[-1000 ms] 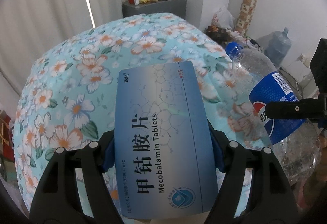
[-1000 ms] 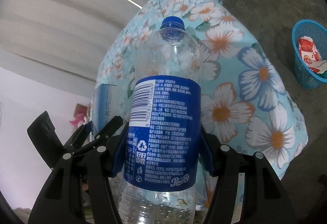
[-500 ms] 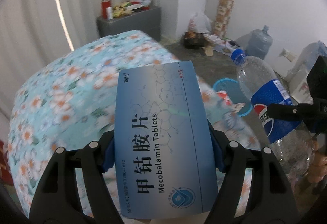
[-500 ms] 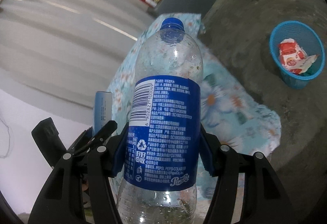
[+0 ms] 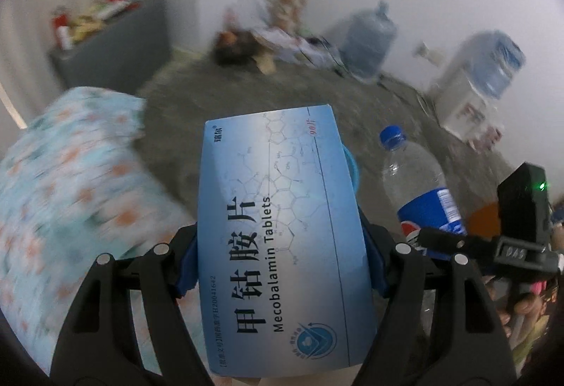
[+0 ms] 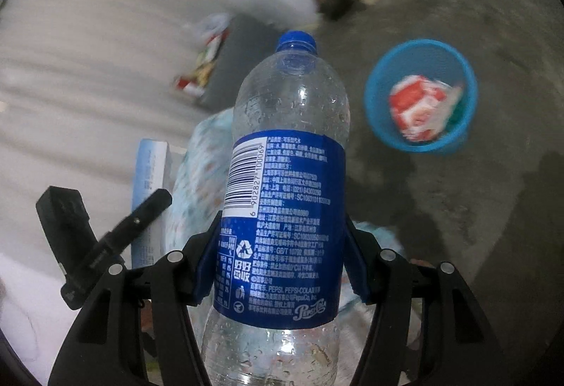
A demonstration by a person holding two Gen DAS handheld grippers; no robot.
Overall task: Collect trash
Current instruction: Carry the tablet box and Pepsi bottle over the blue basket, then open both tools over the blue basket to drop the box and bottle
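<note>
My left gripper is shut on a blue tablet box, its blue pads pressing the box's two long sides. My right gripper is shut on an empty clear Pepsi bottle with a blue label and blue cap, held upright by the label. The same bottle and the right gripper show at the right of the left wrist view. The box shows edge-on at the left of the right wrist view. A blue trash basket with red and white wrappers stands on the floor, ahead and right of the bottle.
A table under a floral cloth lies to the left. A grey cabinet with clutter stands by the curtain. Large water jugs, a dispenser and floor litter line the far wall. Grey concrete floor surrounds the basket.
Both grippers have swung away from the floral table toward the open floor, still holding box and bottle. The blue basket now sits larger and nearer in the right wrist view.
</note>
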